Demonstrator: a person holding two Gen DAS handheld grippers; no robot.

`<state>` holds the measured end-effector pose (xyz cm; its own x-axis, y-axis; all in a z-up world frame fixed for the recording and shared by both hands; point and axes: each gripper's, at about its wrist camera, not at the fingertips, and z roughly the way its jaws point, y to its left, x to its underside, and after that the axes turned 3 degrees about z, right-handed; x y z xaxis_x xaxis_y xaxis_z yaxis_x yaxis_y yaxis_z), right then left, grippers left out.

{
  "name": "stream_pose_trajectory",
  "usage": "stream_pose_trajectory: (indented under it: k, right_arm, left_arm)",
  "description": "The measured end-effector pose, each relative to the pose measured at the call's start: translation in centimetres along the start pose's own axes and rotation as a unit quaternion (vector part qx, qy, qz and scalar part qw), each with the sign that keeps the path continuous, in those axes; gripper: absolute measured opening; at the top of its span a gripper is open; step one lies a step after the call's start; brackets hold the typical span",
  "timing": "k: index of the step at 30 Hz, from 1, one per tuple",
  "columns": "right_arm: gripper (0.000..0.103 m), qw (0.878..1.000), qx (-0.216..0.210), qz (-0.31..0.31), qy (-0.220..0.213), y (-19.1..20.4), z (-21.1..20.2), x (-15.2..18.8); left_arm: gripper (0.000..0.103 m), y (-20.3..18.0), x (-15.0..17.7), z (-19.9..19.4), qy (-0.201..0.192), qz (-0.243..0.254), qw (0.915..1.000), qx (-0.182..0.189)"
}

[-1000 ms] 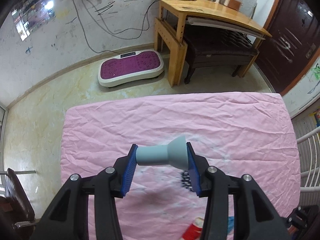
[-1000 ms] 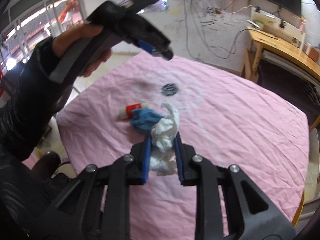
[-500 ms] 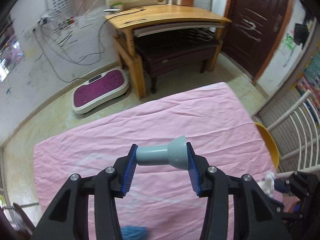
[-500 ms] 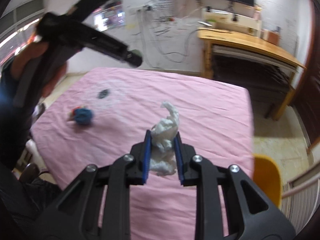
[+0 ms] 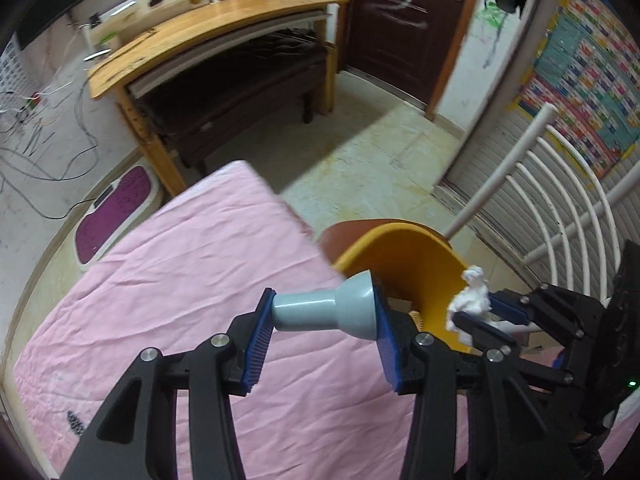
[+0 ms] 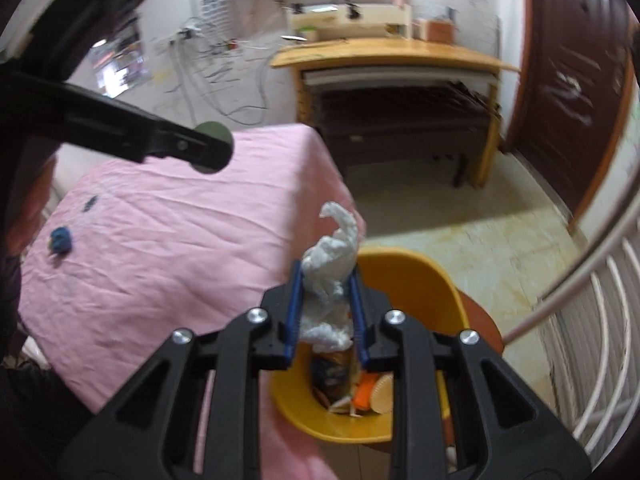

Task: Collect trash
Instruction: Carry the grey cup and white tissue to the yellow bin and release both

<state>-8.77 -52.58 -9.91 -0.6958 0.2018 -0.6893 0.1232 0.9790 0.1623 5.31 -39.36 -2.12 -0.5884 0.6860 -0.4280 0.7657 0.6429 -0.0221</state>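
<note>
The left tool (image 5: 324,334) is clamped on a grey-blue funnel-shaped piece (image 5: 326,312), held crosswise between its blue pads at the centre of the frame, above the pink cloth of the bench (image 5: 180,280). The right tool (image 6: 325,316) is clamped on a crumpled white tissue (image 6: 330,268), just over the yellow bin (image 6: 416,280) in the lower middle of its view. Some trash already lies inside the bin. A blue scrap (image 6: 61,239) rests on the cloth at the left.
</note>
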Motion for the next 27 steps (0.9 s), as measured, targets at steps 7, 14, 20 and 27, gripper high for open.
stream_pose_trajectory:
  k: [7,14,20,27]
  right_arm:
    - [0.021,0.998,0.003,0.044,0.039,-4.1,4.2,2.2]
    - [0.027,0.996,-0.006,0.068,0.064,-6.2,7.3,3.7]
    - [0.058,0.994,-0.009,0.086,0.062,-7.3,8.0,4.2]
    - [0.067,0.995,-0.007,0.086,0.056,-7.3,7.4,4.0]
  left_arm:
    - [0.044,-5.2,-1.0,5.9,0.058,0.033,0.9975,0.022]
    - [0.044,-6.9,-1.3,10.2,0.102,0.037,0.9939,0.019]
    - [0.048,-7.4,-1.7,11.4,0.12,0.045,0.9916,0.017]
    - [0.063,-6.4,-1.9,9.8,0.107,0.035,0.9935,0.02]
